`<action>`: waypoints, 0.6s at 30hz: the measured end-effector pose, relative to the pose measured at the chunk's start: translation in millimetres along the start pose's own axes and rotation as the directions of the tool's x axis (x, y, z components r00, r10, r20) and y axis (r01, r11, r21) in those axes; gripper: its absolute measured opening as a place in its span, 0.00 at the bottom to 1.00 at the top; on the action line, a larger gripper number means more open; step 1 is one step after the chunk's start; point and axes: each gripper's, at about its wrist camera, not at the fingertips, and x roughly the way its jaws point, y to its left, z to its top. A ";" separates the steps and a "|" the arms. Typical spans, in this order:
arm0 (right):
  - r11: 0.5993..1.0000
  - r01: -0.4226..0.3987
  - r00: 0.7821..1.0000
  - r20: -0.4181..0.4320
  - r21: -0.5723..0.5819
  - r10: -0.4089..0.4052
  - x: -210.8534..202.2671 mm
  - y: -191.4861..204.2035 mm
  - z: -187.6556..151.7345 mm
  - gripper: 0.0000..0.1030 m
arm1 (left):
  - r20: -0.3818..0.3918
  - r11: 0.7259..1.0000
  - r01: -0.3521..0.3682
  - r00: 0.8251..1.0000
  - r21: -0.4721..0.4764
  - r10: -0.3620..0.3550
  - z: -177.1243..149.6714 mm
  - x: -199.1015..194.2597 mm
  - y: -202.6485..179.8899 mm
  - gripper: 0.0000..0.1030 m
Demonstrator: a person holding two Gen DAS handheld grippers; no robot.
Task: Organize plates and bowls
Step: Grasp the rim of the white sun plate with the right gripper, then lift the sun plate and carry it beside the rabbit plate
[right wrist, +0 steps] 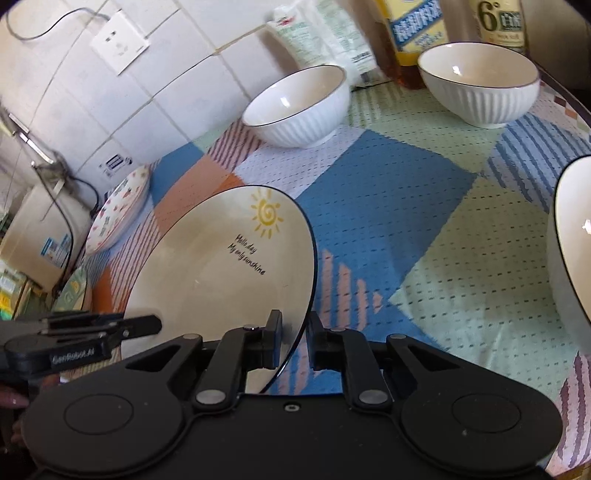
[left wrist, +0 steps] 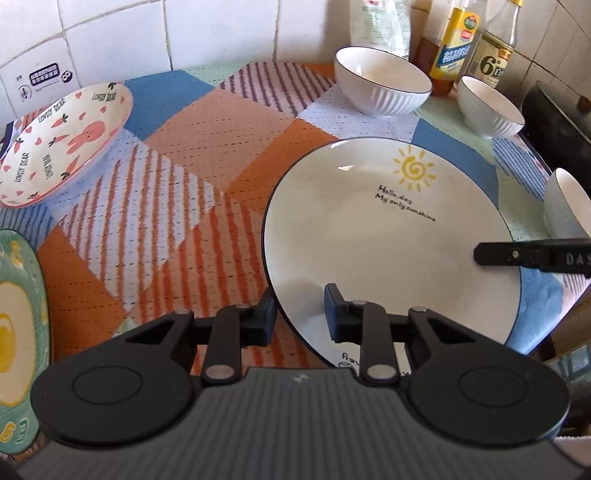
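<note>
A white sun plate (left wrist: pixel 369 236) with a dark rim and a yellow sun drawing lies on the patterned cloth. My left gripper (left wrist: pixel 300 314) straddles its near-left rim with the jaws apart, a gap on each side. My right gripper (right wrist: pixel 295 341) straddles the opposite rim of the same plate (right wrist: pixel 221 266), jaws narrowly apart around the edge. The right gripper's finger (left wrist: pixel 517 254) shows over the plate in the left wrist view. Three white ribbed bowls stand behind: one (left wrist: pixel 380 85), a second (left wrist: pixel 487 107), a third (left wrist: pixel 565 206) at the right edge.
A rabbit-print plate (left wrist: pixel 62 140) sits at the far left by the tiled wall. A green and yellow plate (left wrist: pixel 18 325) lies at the left edge. Bottles (left wrist: pixel 458 40) and a white bag (left wrist: pixel 380 22) stand at the back. A dark pot (left wrist: pixel 554 114) is at the right.
</note>
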 end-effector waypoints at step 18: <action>0.977 -0.123 0.990 0.046 -0.172 0.133 41.2 60.2 61.6 0.19 | 0.055 0.991 -0.132 0.990 0.002 0.132 61.0 -19.9 68.3 0.25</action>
